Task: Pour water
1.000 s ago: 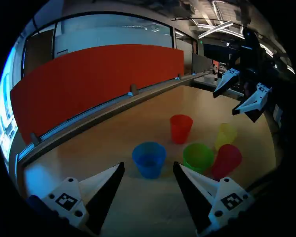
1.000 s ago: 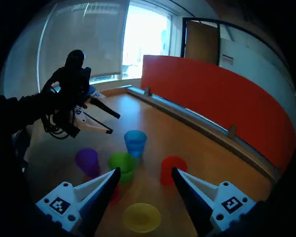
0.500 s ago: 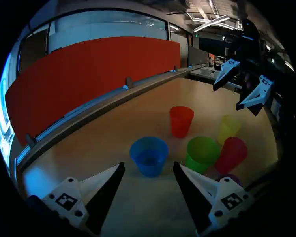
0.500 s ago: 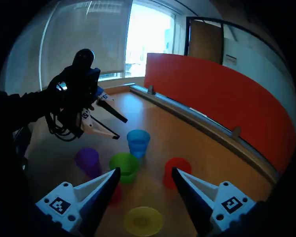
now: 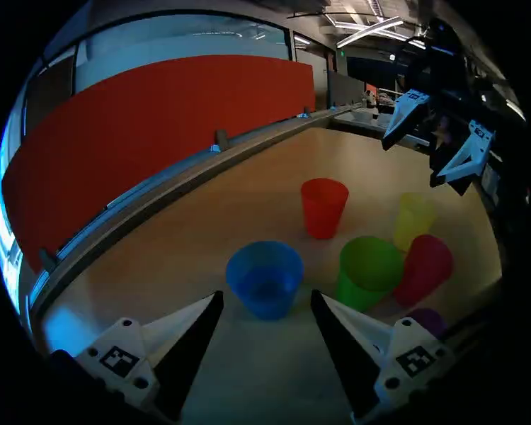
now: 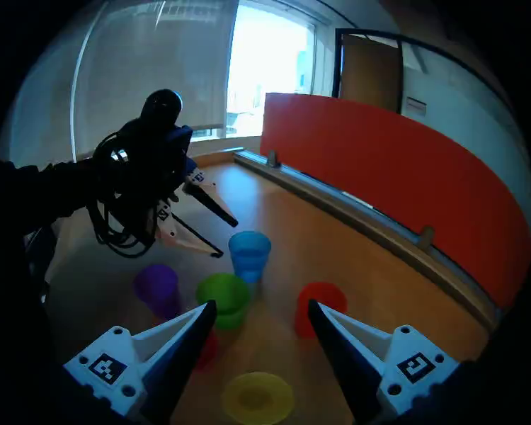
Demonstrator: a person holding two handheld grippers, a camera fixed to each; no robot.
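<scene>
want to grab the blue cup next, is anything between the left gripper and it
Nothing visible does. The blue cup stands straight ahead of the open left gripper, with bare table before it. The green cup stands off to one side in the left gripper view, outside the fingers' line.

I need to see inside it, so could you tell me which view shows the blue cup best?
The left gripper view: the blue cup sits close and centred, its inside open to the camera. The right gripper view shows the cup farther off, mostly from the side.
</scene>
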